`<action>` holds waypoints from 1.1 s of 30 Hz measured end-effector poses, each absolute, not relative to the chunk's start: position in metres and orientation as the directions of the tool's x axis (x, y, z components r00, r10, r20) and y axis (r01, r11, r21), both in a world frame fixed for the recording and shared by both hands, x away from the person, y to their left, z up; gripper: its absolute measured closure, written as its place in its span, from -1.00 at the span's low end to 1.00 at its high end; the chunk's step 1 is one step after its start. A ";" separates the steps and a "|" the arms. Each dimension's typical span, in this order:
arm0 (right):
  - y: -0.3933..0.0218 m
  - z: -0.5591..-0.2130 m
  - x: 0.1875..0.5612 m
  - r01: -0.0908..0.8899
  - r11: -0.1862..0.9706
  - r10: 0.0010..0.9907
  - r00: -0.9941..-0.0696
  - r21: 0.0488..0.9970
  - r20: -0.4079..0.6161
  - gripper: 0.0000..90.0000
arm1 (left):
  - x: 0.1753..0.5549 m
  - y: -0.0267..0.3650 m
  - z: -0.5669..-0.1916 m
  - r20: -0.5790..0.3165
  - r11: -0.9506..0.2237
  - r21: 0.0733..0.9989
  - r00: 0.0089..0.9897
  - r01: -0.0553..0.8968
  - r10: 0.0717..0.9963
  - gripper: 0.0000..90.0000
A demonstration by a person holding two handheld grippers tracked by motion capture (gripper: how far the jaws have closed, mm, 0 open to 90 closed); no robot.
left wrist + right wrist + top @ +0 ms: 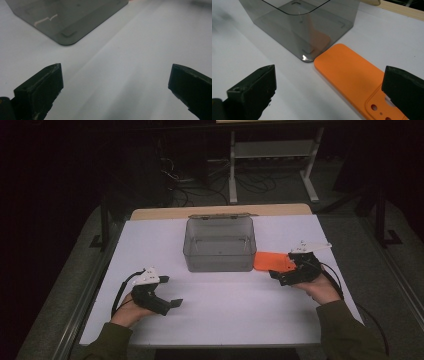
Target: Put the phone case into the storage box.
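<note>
Two hand-held grippers, left (172, 304) and right (278, 276), both spread wide, near one orange case (352, 75) and one grey box (220, 245)

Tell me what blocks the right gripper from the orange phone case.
Nothing visible does. The right gripper has its jaws open just short of the orange phone case, which lies flat on the white table. The grey transparent box sits beyond the case's far end, right at its corner, not between gripper and case.
</note>
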State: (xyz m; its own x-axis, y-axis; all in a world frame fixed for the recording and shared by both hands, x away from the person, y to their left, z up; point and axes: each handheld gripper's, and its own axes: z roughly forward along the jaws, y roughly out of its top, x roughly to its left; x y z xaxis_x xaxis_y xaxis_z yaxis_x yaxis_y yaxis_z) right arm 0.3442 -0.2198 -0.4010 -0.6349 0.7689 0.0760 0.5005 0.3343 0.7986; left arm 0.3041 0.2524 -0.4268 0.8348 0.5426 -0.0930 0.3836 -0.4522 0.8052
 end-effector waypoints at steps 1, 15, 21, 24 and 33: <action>-0.221 -0.401 0.346 0.500 0.331 0.770 -0.634 0.800 0.077 -1.00 | 0.304 0.252 -0.427 -0.093 -0.452 0.806 0.835 0.383 0.542 -1.00; -0.230 -0.396 0.363 0.517 0.327 0.789 -0.611 0.792 0.073 -1.00 | 0.305 0.253 -0.427 -0.093 -0.450 0.807 0.834 0.383 0.543 -1.00; -0.233 -0.392 0.371 0.521 0.325 0.798 -0.600 0.789 0.067 -1.00 | 0.304 0.253 -0.427 -0.092 -0.448 0.808 0.833 0.382 0.545 -1.00; -0.235 -0.390 0.375 0.526 0.321 0.803 -0.592 0.788 0.068 -1.00 | 0.305 0.253 -0.426 -0.092 -0.449 0.808 0.834 0.381 0.544 -1.00; -0.239 -0.383 0.391 0.533 0.336 0.815 -0.578 0.777 0.044 -1.00 | 0.305 0.253 -0.426 -0.092 -0.447 0.809 0.834 0.381 0.544 -1.00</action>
State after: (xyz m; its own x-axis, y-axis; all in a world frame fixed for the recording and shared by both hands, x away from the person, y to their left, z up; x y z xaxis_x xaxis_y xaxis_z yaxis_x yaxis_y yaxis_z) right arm 0.3906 -0.2391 -0.3829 -0.5775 0.8152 0.0440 0.5328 0.3356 0.7769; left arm 0.3045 0.2534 -0.4263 0.8339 0.5442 -0.0917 0.3810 -0.4474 0.8091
